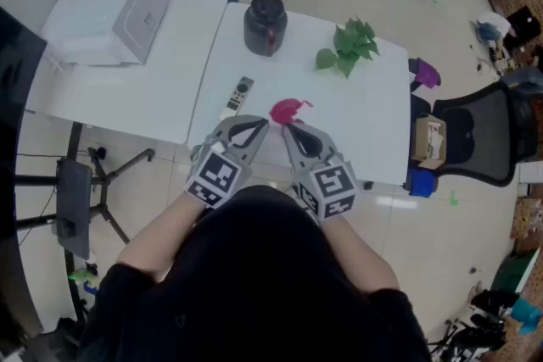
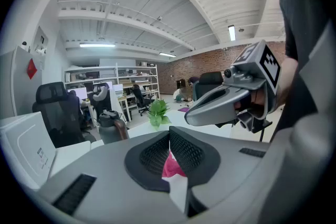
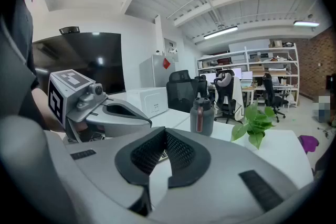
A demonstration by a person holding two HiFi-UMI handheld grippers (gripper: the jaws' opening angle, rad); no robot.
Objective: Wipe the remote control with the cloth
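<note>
While both jaw pairs are closed on nothing, right gripper [image 1: 288, 130] sits just behind cloth [image 1: 288, 109]; remote [image 1: 240, 94], long axis pointing away, lies nearer left gripper [image 1: 260, 124].

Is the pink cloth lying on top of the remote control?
No, the pink cloth lies on the white table beside the remote control, with bare tabletop between them.

1. Grey plastic right gripper [image 3: 166, 134], black ribbed pads: jaws together, nothing held.
2. Grey left gripper [image 3: 137, 117], marker cube: at left.
3. Dark grey jug [image 3: 202, 118], red handle: upright on white table [image 3: 283, 149].
4. Green leafy plant [image 3: 255, 126]: right of jug.
5. White box [image 3: 148, 100]: behind.
</note>
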